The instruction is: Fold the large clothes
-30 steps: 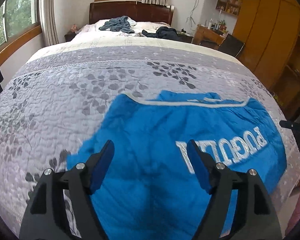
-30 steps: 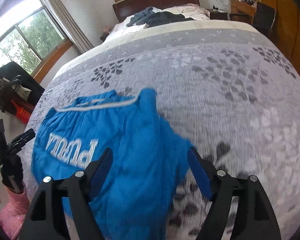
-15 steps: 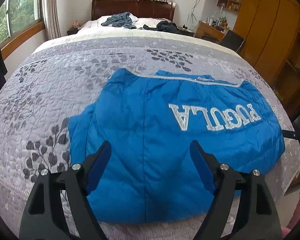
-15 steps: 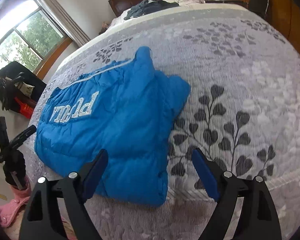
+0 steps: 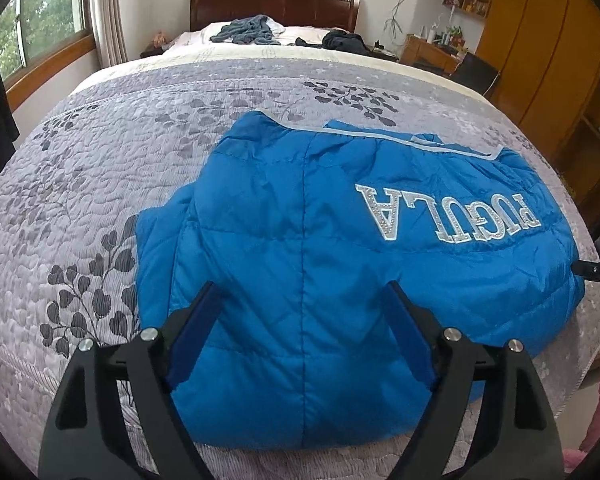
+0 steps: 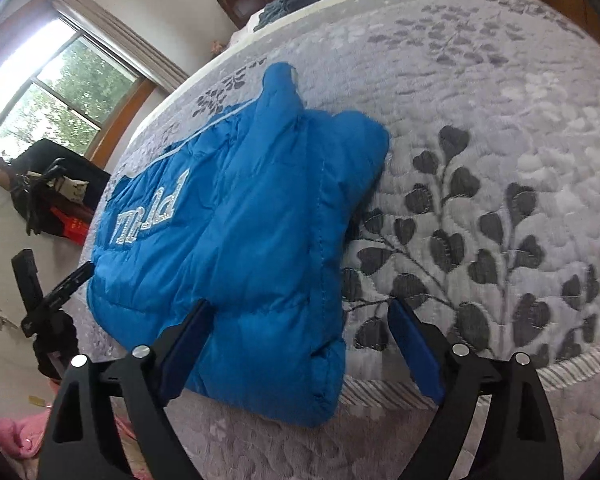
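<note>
A bright blue padded jacket (image 5: pixel 320 240) lies folded on the bed, its silver lettering (image 5: pixel 448 216) upside down toward the right in the left wrist view. A pale trimmed edge (image 5: pixel 380 132) marks its far side. My left gripper (image 5: pixel 302 304) hangs open above the jacket's near part, with nothing between its fingers. In the right wrist view the same jacket (image 6: pixel 252 232) reaches the bed's near edge, lettering (image 6: pixel 152 212) at its left. My right gripper (image 6: pixel 300 320) is open over the jacket's near right corner, holding nothing.
The bed carries a grey quilt with dark leaf prints (image 5: pixel 100 160). Dark clothes (image 5: pixel 248 30) lie by the wooden headboard. A wooden wardrobe (image 5: pixel 548 40) and desk stand right. A black tripod (image 6: pixel 48 304) and pink item (image 6: pixel 12 436) are off the bed's left side.
Both grippers have drawn back toward the near edge of the bed, open and with nothing in them, so the whole jacket now shows. The jacket lies flatter than a second ago.
</note>
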`<state>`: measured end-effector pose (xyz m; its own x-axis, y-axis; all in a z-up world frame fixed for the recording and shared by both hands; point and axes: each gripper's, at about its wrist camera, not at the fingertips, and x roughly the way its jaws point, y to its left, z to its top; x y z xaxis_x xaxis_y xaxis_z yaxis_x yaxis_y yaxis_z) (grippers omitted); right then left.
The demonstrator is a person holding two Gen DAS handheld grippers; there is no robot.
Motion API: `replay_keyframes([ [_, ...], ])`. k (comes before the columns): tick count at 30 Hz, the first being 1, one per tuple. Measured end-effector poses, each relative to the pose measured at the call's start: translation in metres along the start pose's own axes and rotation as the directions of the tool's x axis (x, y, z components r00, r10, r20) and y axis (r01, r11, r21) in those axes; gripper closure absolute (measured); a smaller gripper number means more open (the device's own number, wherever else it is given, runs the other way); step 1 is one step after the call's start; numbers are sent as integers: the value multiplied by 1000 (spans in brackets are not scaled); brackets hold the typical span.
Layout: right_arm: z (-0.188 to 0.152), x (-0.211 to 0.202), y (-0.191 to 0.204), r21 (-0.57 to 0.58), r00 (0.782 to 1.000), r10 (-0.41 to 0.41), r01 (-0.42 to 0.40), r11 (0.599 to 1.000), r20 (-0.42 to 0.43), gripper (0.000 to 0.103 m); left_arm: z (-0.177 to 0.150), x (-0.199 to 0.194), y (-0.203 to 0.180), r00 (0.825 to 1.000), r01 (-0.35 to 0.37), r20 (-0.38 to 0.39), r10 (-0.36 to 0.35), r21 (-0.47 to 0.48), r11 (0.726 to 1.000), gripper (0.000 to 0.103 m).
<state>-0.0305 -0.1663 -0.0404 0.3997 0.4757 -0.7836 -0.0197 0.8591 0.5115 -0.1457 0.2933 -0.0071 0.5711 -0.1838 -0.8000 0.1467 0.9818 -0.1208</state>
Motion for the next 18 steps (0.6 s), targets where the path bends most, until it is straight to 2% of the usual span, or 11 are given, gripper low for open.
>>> replay_keyframes([
  [4, 4, 16, -2, 16, 998, 61, -61, 998, -27, 13, 0, 3, 0, 1000, -3, -6, 3, 3, 1000, 19],
  [9, 8, 27, 1, 7, 996, 81, -81, 997, -32, 12, 0, 5, 1, 1000, -2, -9, 2, 2, 1000, 19],
  [10, 8, 27, 2, 5, 996, 84, -84, 996, -31, 17, 0, 5, 0, 1000, -2, -10, 2, 3, 1000, 19],
  [11, 8, 29, 3, 3, 994, 101, -101, 995, -32, 27, 1, 5, 1, 1000, -1, -10, 1, 4, 1000, 19],
  [12, 8, 30, 4, 11, 991, 130, -130, 991, -40, 31, 1, 6, 1, 1000, -1, -9, 1, 3, 1000, 19],
  [17, 6, 23, 15, -14, 993, 121, -121, 993, -18, 53, 0, 7, 1, 1000, 3, -8, -3, 4, 1000, 18],
  [18, 6, 20, 19, -28, 993, 115, -115, 993, -5, 54, 0, 6, 1, 1000, 3, -8, -3, 4, 1000, 18],
])
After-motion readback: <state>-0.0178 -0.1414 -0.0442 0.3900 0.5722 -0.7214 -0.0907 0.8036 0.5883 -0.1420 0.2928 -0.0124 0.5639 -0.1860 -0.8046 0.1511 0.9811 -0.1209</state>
